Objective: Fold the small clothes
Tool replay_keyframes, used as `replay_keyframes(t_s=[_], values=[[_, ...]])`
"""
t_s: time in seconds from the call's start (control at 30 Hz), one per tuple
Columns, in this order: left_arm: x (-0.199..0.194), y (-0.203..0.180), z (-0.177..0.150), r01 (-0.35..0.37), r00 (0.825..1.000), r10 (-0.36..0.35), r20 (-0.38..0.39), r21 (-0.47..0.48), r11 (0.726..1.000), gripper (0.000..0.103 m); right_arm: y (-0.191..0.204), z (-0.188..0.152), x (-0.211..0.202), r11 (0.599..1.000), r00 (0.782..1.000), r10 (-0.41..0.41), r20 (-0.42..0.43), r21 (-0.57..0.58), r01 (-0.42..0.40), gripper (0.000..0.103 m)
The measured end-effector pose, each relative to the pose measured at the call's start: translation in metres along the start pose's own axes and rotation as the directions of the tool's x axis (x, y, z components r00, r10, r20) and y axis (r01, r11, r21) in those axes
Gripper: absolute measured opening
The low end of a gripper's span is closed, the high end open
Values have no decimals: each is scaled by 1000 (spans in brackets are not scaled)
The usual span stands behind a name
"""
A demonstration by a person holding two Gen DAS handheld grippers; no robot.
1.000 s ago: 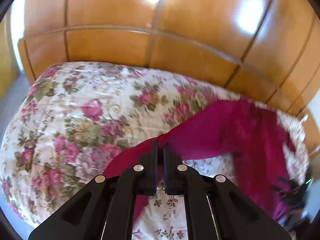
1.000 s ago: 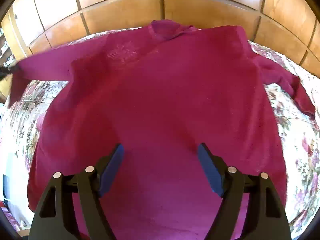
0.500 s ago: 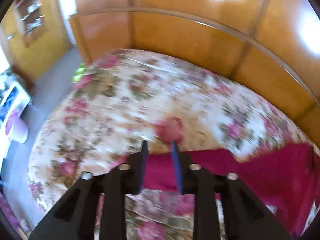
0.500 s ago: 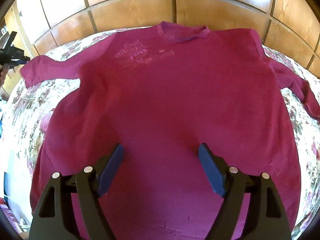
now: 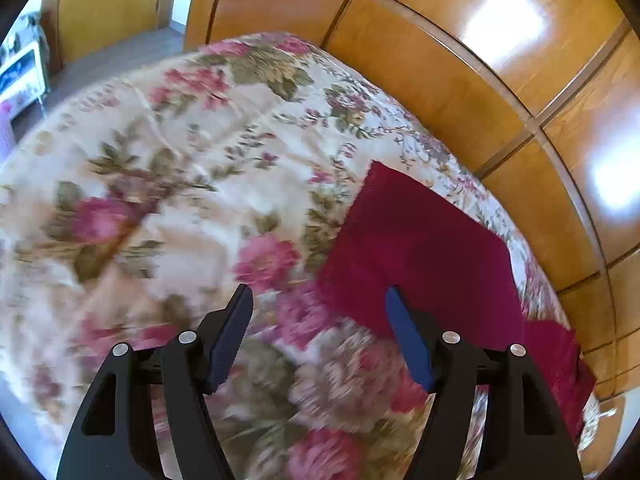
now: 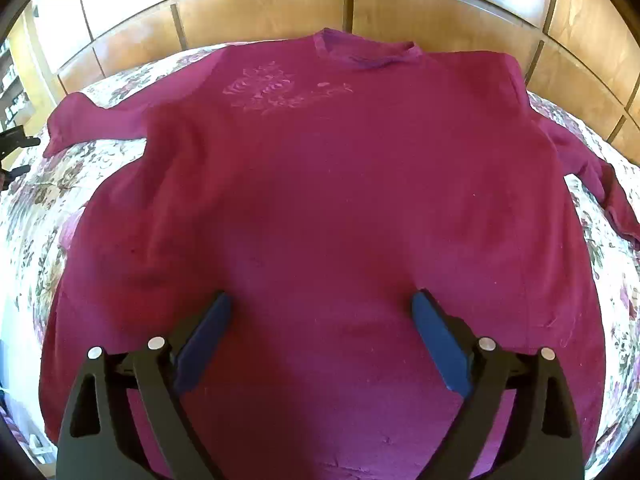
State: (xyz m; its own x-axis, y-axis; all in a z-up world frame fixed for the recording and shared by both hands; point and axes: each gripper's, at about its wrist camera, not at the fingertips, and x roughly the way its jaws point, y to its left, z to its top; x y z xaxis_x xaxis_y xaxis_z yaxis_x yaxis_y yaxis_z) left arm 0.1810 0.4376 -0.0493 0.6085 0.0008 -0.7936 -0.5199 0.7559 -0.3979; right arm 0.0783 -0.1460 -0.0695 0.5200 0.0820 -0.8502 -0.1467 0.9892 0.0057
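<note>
A magenta long-sleeved shirt (image 6: 320,200) lies flat and face up on the floral bedspread (image 6: 36,208), collar toward the wooden headboard, both sleeves spread out. My right gripper (image 6: 320,312) is open and empty, hovering over the shirt's lower middle. My left gripper (image 5: 318,312) is open and empty above the bedspread (image 5: 160,200), just short of the shirt's left sleeve end (image 5: 420,248), which lies flat. The left gripper also shows at the far left edge of the right wrist view (image 6: 12,148).
A glossy wooden headboard (image 6: 344,0) runs behind the bed and also shows in the left wrist view (image 5: 460,60). Floor and a white piece of furniture (image 5: 20,76) lie beyond the bed's left side.
My left gripper was shut on the sleeve end, pulled it out to the left, then opened and let it go. The sleeve now lies flat. The right gripper stayed open over the shirt.
</note>
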Motion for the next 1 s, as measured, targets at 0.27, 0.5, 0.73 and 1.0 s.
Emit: replay_keyframes(t_s=[0.27, 0.5, 0.73, 1.0], values=[[18, -18, 0, 6, 1000, -6, 7, 37, 999, 11, 1, 0, 5, 1000, 1000, -15, 12, -4, 15, 96], [-38, 7, -3, -42, 995, 38, 91, 34, 999, 7, 0, -2, 9, 1000, 999, -14, 37, -13, 14, 99], [-5, -9, -32, -251, 968, 252, 9, 142, 958, 8, -3, -2, 7, 1000, 999, -7, 46, -13, 8, 100], [-77, -56, -124, 110, 994, -109, -18, 219, 970, 50, -52, -14, -23, 997, 996, -62, 60, 59, 58, 99]])
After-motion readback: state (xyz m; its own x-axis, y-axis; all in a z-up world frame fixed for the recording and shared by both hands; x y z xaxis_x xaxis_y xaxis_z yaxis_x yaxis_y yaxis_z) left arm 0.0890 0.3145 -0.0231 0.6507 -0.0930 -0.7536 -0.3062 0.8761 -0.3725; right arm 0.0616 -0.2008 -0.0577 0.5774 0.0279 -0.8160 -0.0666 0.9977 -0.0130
